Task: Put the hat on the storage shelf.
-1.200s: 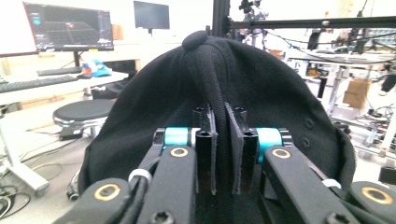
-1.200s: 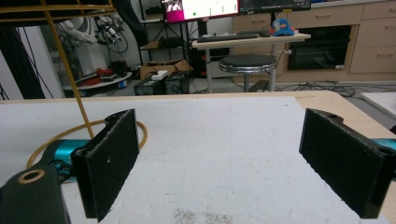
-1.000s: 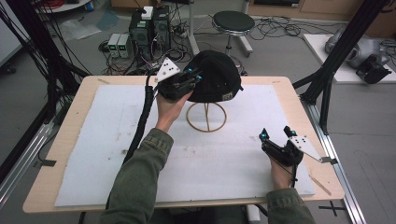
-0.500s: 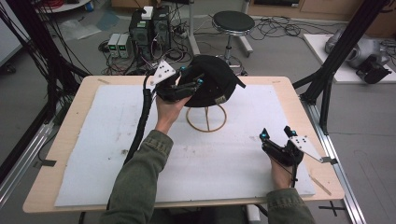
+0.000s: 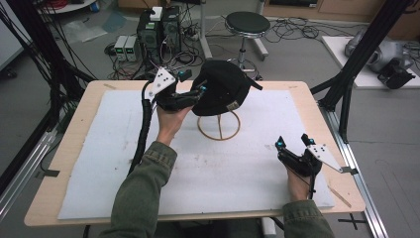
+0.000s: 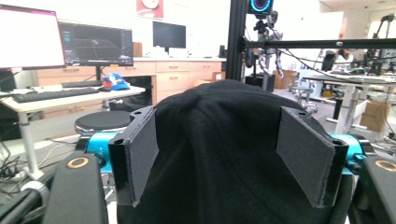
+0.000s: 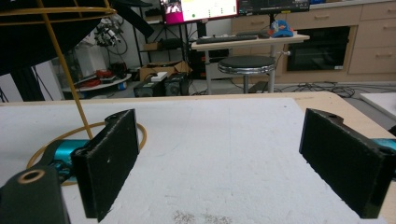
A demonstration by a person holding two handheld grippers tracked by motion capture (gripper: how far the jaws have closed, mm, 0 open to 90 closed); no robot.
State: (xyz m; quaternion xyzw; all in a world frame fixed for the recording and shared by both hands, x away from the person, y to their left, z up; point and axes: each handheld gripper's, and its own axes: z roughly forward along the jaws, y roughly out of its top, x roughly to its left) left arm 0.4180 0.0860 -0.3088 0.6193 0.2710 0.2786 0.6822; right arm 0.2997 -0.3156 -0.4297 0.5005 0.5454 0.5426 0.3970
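Note:
A black cap (image 5: 220,91) sits on top of a gold wire stand (image 5: 219,130) at the back middle of the table. My left gripper (image 5: 199,95) is at the cap's left side, held by a hand in an olive sleeve. Its jaws have just been opening. In the left gripper view the cap (image 6: 219,121) bulges between the two spread pads (image 6: 140,154), and neither presses on it. My right gripper (image 5: 291,141) rests open on the white mat near the front right, with nothing between its jaws (image 7: 224,158). The stand (image 7: 65,60) rises to its left.
A white mat (image 5: 208,183) covers most of the wooden table (image 5: 346,198). The left gripper's black cable (image 5: 144,124) trails along the left forearm. Black frame posts (image 5: 346,84) stand at the table's right and left. A stool (image 5: 246,22) and cables lie on the floor behind.
The left gripper's jaws have spread apart off the cap, and the cap stays on the stand. The right gripper has not moved.

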